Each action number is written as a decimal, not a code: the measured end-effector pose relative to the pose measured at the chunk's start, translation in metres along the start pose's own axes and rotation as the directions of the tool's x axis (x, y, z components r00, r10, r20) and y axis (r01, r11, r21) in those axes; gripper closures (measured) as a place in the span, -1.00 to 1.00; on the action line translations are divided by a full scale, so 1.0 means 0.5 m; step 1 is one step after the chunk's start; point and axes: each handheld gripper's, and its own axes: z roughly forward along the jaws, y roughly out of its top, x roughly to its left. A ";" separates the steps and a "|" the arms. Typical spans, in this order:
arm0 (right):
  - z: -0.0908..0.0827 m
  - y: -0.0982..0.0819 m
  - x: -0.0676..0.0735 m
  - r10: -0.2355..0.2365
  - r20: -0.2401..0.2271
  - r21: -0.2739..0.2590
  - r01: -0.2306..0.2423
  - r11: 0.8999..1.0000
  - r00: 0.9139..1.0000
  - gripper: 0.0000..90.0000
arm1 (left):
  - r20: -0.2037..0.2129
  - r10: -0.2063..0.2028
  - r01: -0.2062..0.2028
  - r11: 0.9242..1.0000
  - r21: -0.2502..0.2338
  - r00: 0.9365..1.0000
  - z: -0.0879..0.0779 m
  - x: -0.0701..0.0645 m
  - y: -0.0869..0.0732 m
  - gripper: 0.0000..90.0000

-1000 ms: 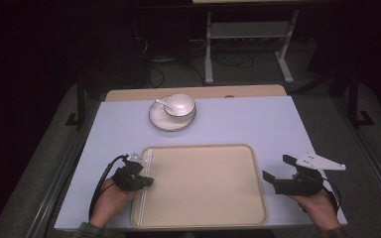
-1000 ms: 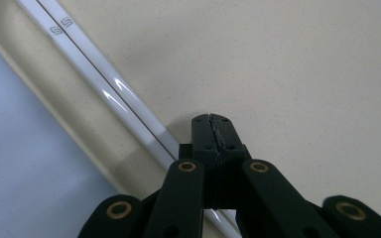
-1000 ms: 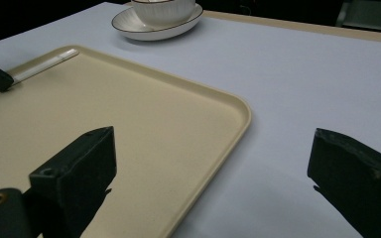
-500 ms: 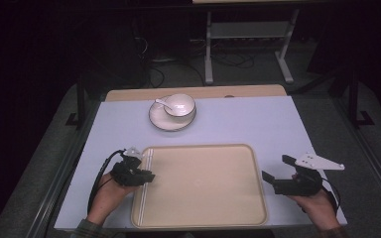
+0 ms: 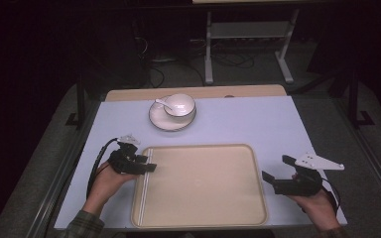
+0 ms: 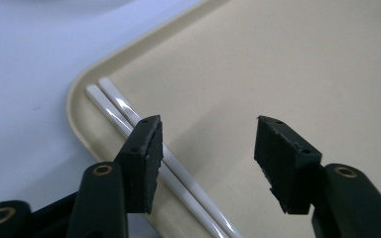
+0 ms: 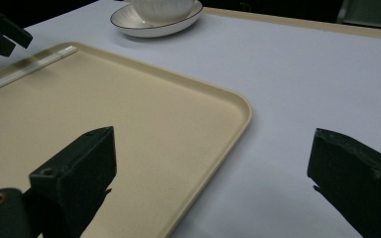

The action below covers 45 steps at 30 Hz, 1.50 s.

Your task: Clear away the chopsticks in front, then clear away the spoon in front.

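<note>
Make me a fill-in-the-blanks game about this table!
1. The white chopsticks lie along the tray's ____ edge.
2. The bowl sits on a ____.
3. Inside the bowl rests a white ____.
4. The left gripper has its jaws ____ above the chopsticks.

Missing words: left; saucer; spoon; open

Beige tray [image 5: 203, 198] sits plain and unpatterned on a pale lavender-blue surface [image 5: 258, 124]. Two glossy white chopsticks [image 6: 124, 116] lie along its edge. White bowl [image 5: 179, 104] and white spoon [image 5: 161, 103] on a white saucer [image 7: 149, 27] with a thin dark rim line. Both grippers' jaws are matte black.
</note>
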 end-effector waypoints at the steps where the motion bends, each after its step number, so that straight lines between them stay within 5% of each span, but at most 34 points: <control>1: 0.000 0.000 0.000 0.001 0.000 0.000 -0.001 1.000 1.000 -0.90 | -0.004 -0.002 0.002 1.000 -0.005 1.000 -0.001 0.004 0.003 -0.06; 24: 0.000 -0.001 -0.002 0.003 0.004 0.003 -0.003 1.000 1.000 -0.90 | -0.046 0.019 -0.022 0.997 -0.077 0.999 -0.003 0.059 0.101 -0.26; 45: 0.001 0.000 -0.003 0.003 0.004 0.003 -0.003 1.000 1.000 -0.90 | -0.107 -0.024 0.010 0.991 -0.137 0.994 0.013 0.127 0.201 -0.34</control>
